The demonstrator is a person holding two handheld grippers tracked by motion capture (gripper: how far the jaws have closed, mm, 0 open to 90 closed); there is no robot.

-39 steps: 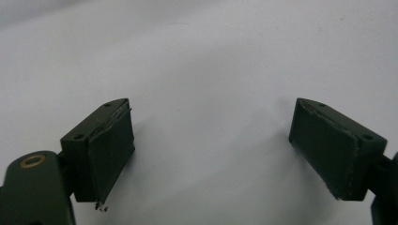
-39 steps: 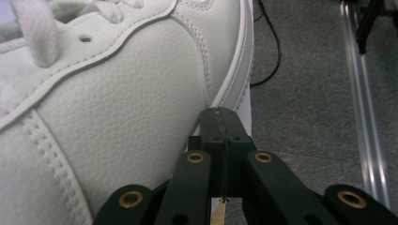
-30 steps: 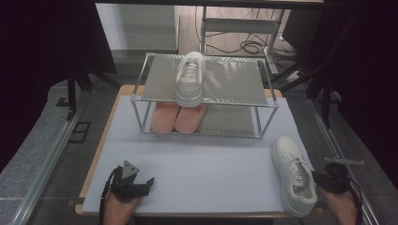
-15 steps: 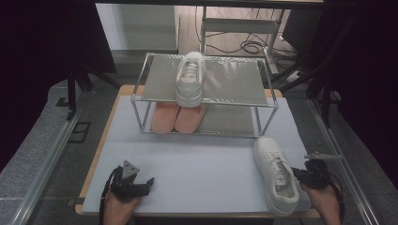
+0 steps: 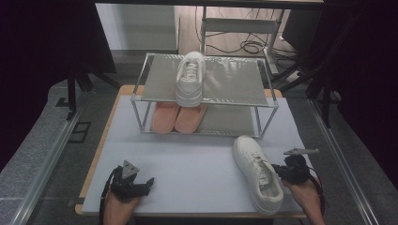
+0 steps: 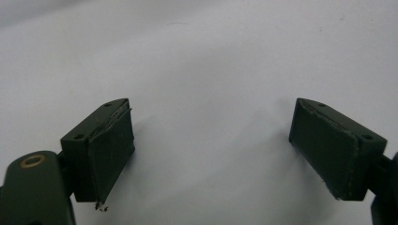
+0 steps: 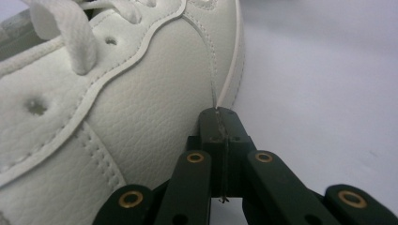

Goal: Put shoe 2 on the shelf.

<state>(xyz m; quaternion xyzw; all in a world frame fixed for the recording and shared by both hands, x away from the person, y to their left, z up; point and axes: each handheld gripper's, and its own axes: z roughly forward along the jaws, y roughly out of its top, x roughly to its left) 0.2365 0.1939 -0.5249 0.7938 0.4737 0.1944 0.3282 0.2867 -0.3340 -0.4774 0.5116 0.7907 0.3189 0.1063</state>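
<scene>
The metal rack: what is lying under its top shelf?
Under the metal rack's top shelf lies a pair of pink slippers. The shelf and the white sneaker on it cover their far ends.

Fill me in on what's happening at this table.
A person works with a gripper in each hand. The right gripper, jaws shut, presses its tip against the side of a white sneaker lying on the table, apparently pushing it. The left gripper sits open near the table's front edge, holding nothing. A matching sneaker sits on top of the metal rack, with pink slippers below.
</scene>
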